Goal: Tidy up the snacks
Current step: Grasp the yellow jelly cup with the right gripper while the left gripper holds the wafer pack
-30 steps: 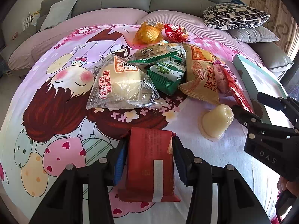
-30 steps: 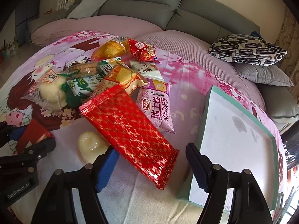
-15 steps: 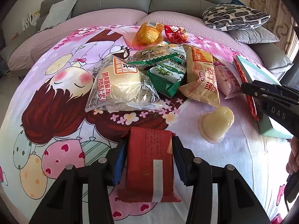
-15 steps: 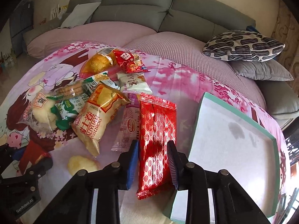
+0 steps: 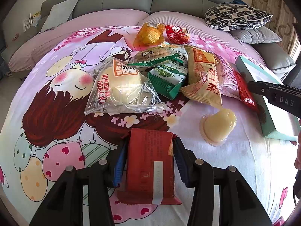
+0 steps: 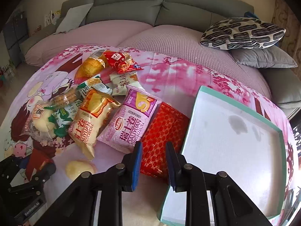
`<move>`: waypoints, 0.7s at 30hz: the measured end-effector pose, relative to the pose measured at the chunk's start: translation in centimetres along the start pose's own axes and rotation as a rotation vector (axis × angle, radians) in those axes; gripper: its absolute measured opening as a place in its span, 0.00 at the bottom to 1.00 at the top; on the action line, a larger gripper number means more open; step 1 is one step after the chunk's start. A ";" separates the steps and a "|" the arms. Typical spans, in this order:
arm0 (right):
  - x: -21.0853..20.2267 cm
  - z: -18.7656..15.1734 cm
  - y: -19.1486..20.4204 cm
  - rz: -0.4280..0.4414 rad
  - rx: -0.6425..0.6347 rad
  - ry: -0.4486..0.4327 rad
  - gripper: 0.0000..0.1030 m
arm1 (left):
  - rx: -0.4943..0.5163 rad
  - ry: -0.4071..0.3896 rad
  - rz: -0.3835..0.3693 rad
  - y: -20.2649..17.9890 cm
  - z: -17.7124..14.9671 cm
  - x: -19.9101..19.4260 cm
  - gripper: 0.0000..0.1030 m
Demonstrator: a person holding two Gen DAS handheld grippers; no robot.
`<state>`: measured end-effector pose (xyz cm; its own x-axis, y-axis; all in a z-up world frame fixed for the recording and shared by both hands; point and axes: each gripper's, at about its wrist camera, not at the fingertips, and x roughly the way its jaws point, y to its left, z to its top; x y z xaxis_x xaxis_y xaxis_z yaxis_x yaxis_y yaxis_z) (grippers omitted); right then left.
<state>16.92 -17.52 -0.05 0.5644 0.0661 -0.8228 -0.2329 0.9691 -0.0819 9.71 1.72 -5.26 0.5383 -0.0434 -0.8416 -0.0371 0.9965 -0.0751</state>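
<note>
The pink snack packet and the orange one both read "DALIYUAN SWISS ROLL," the pink also stamped "20250903021." One gripper's black body carried "DAS," the other's "GenRobot.AI."

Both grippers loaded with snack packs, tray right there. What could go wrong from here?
1. The right gripper pinches the red gold-patterned packet near one end; the pink swiss roll pack overlaps its far end and may get dragged along.
2. That packet sits against the teal tray rim and could snag on lifting.
3. The left gripper squeezes the dark red packet by its sides; the soft contents might crush, or the wrapper could slip.
</note>
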 end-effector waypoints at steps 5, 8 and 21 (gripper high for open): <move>-0.1 -0.4 1.6 0.108 0.010 0.038 0.27 | 0.000 -0.005 -0.005 0.0 0.0 0.0 0.48; -0.6 -1.1 3.1 0.194 0.002 0.051 0.27 | -0.001 -0.010 -0.005 0.1 -0.1 -0.1 0.48; -1.6 -2.5 6.2 0.257 -0.095 0.033 0.53 | -0.022 -0.015 -0.005 0.9 -0.8 -0.7 0.44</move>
<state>12.65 -12.21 -0.65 0.4513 0.2975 -0.8413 -0.4390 0.8948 0.0809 8.67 2.60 -5.17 0.5509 -0.0475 -0.8332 -0.0528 0.9944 -0.0916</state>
